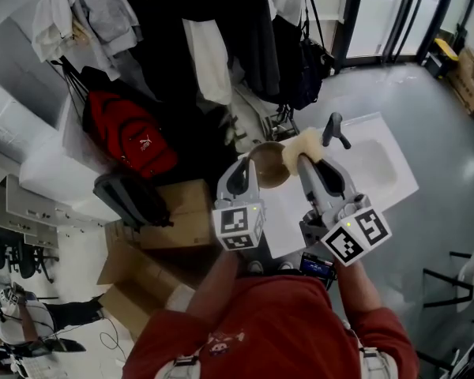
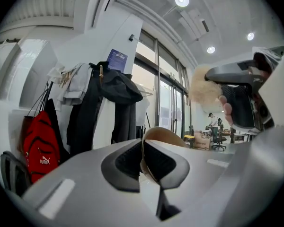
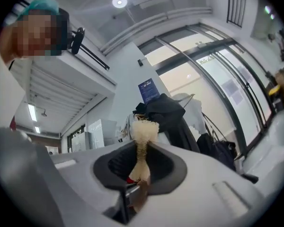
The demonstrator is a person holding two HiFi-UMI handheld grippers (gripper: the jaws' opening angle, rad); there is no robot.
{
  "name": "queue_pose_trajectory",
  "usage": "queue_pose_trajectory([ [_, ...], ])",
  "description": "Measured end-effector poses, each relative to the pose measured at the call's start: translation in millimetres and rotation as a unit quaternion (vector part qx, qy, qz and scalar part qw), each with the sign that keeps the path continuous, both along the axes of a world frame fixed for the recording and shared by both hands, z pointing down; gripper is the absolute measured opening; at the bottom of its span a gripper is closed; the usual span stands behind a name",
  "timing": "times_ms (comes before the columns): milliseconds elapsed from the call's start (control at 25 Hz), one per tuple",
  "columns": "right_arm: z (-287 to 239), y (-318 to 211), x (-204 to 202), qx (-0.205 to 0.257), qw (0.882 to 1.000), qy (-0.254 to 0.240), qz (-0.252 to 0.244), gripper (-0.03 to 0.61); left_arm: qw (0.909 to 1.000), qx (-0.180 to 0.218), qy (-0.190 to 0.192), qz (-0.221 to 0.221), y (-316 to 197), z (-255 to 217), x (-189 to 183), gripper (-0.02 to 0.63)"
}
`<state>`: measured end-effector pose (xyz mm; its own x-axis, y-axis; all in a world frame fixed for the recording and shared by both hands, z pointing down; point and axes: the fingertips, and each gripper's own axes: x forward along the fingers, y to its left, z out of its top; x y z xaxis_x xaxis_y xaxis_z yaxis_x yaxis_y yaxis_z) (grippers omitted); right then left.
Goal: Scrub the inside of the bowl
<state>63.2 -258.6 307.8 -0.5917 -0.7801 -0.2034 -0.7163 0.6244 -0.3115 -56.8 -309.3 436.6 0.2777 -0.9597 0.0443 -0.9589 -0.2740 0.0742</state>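
Observation:
A brown wooden bowl is held up in the air by its rim, my left gripper shut on it. In the left gripper view the bowl's pale rim stands up between the dark pads. My right gripper is shut on a cream-coloured sponge, which touches the bowl's right edge. The right gripper view shows the sponge squeezed thin between the pads, its fluffy top sticking out. In the left gripper view, the sponge and the right gripper hang at the upper right.
Below lies a white sink with a dark tap. Coats and a red backpack hang at the left, with cardboard boxes on the floor. The person's red shirt fills the bottom.

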Motion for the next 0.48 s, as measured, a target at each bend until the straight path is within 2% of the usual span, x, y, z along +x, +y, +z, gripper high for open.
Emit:
queue_pose_trajectory([
  [240, 0, 7, 8, 0.057, 0.993, 0.081, 0.062, 0.052, 0.9968, -0.070, 0.034, -0.017, -5, 52, -10, 0.023],
  [480, 10, 13, 13, 0.063, 0.989, 0.106, 0.078, 0.052, 0.9843, -0.162, 0.065, -0.028, -7, 125, -13, 0.023],
])
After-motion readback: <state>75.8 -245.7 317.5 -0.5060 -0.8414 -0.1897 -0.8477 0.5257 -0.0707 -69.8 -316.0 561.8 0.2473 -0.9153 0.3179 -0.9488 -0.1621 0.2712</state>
